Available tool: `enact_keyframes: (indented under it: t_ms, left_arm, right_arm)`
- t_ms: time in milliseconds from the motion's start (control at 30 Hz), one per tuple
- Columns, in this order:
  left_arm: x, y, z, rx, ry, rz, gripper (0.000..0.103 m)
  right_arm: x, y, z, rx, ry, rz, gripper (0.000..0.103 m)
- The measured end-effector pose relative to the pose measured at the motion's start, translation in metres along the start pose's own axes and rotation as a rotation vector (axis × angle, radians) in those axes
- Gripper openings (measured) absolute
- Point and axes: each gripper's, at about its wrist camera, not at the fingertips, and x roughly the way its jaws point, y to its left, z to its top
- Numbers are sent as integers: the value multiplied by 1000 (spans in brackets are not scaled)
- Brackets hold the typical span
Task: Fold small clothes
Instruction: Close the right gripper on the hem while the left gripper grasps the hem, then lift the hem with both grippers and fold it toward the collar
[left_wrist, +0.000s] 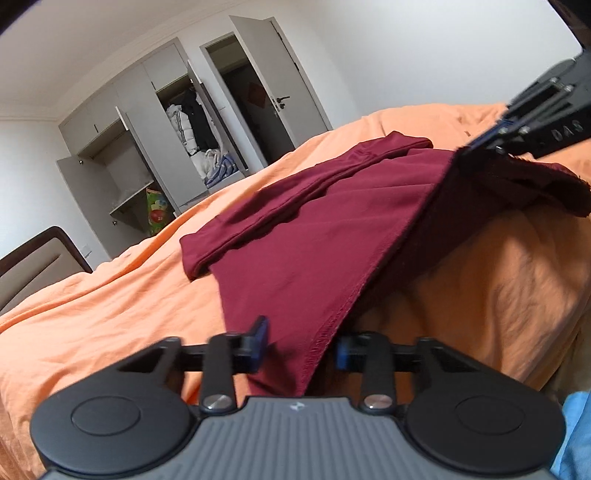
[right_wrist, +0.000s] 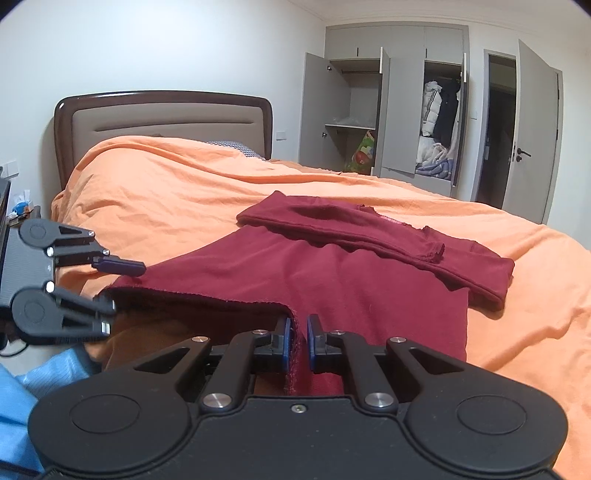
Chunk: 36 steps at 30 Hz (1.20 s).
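Garment hem lifted off bed, one corner per gripper.

One maroon garment (right_wrist: 332, 273), centre frame on the orange bed (right_wrist: 177, 192); soft, light, limp, so best held at hem corners. Two grippers: left gripper (left_wrist: 301, 345) is seen half-spread, hem between its jaws, pinch uncertain; right gripper (right_wrist: 298, 338) nearly pressed together on the hem. One sleeve folded across, upper right.

A home bedroom: a bed spread with an orange duvet (right_wrist: 184, 192) stood against a padded, wood-framed headboard (right_wrist: 162, 122). At the far wall, a grey fitted wardrobe (right_wrist: 402, 110) hung open, coats and folded linens inside, beside an open grey door (right_wrist: 532, 136).
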Motion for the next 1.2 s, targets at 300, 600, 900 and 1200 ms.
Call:
enact_keyframes:
  t_ms: [300,600,900,1200]
  left_arm:
    - [-5,27,20,-69,-54,-27,9]
    - [-9,48,46,-142,-91,-56,8]
    - [-19,50,55,-134,-116,-43,8]
    - [-34,41,42,-107,-105,-4,5]
  right_arm:
    - [-7,15,-16,-74,33,-34,28]
    - [-5,40,-43,-238,79,-161,67]
    - [-3,54,-80,-490,42,-436,59]
    - [-32,49,-84,-515,-91,-516,3]
